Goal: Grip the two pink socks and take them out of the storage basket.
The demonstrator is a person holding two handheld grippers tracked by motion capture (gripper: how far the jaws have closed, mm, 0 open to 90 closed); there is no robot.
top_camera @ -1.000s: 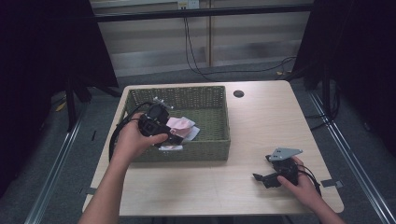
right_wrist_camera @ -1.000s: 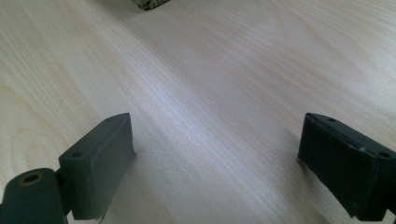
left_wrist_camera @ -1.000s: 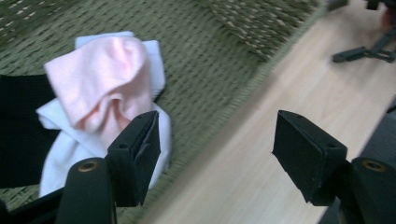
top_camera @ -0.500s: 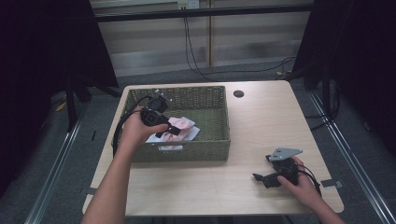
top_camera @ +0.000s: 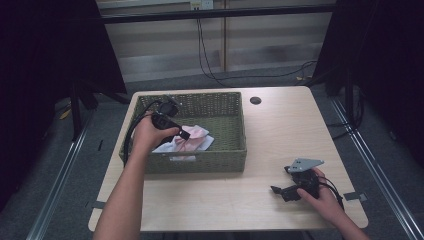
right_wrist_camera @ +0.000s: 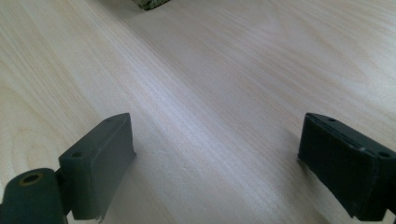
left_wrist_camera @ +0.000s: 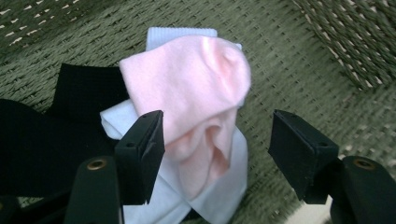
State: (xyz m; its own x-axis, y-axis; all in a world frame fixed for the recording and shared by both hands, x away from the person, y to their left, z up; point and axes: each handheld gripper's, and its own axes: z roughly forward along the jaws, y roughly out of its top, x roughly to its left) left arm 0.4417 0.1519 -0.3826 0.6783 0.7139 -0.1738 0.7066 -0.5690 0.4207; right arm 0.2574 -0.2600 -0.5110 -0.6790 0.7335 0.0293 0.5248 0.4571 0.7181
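Now, high view: the left hand-held gripper (top_camera: 184, 134) reaches into the green woven basket (top_camera: 235, 150) at the counter's (top_camera: 280, 130) far-left part, tips over the pink sock (top_camera: 192, 136) lying with white cloth on the basket floor.
High view, right side: the right hand-held gripper (top_camera: 278, 190) rests low near the counter's near-right corner, well apart from the basket.
Left gripper view: jaws have just been closing a little, yet stand wide apart; the pink sock (left_wrist_camera: 196, 93) lies between and beyond them, on a white sock (left_wrist_camera: 210, 196), beside a black cloth (left_wrist_camera: 42, 140); no pad presses on it.
Right gripper view: jaws spread wide over bare counter (right_wrist_camera: 210, 93), holding nothing.
Step in hand: likely the approach to picking the pink sock.
Next move calls for: lowering until the pads straddle the pink fold, then closing on that sock alone, not the white one beneath.
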